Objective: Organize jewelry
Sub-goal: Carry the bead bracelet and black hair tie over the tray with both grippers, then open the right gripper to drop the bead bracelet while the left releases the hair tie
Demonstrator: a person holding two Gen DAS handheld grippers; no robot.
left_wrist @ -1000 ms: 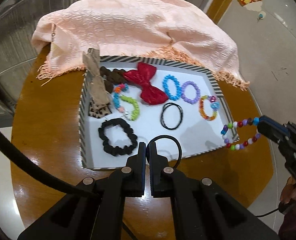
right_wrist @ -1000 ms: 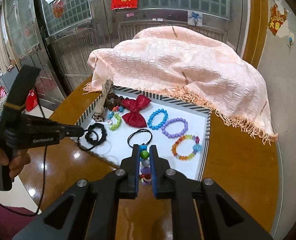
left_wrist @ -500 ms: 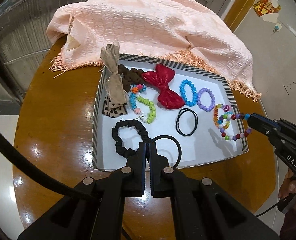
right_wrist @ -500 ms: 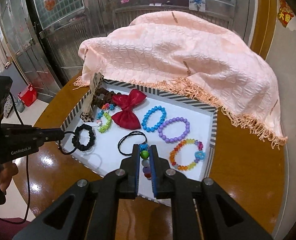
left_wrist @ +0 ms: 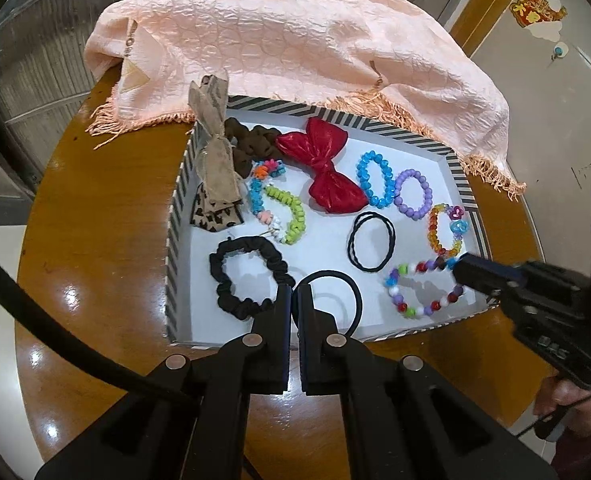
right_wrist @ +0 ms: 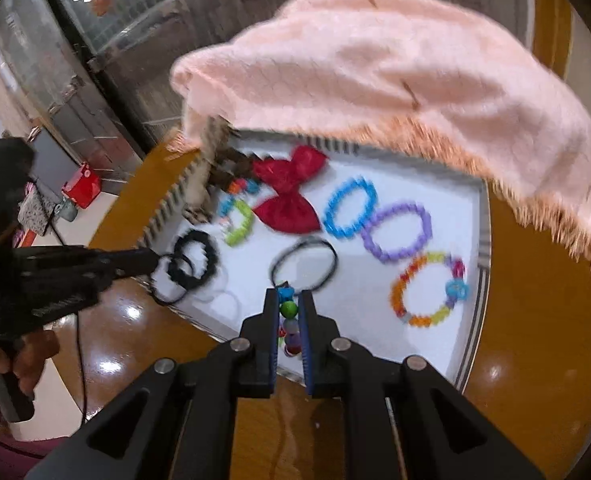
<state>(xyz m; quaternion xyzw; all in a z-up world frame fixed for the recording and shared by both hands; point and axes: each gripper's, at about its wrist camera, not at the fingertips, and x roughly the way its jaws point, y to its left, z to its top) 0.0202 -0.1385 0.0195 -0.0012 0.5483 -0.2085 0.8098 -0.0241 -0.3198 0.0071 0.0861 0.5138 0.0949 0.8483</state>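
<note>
Tray (left_wrist: 177, 216): black-white striped rim, white floor. Inside it: red bow (left_wrist: 322, 164), blue bracelet (left_wrist: 372, 179) and purple bracelet (left_wrist: 413, 189) beside the bow, black scrunchie (left_wrist: 247, 276), leopard-print fabric (left_wrist: 215, 214). Peach shawl (left_wrist: 295, 48) behind tray. Brown glossy tabletop (left_wrist: 95, 240).

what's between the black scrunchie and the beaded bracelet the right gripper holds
The thin black hair tie held by the left gripper, seen in the left wrist view.

The only lettering that might be read is on the right gripper (left_wrist: 461, 270): pale marks on its black body (left_wrist: 551, 350), at about four o'clock in the left wrist view, too small and tilted to read. The floor sticker (left_wrist: 538, 11) at one o'clock bears an unreadable gold character.
</note>
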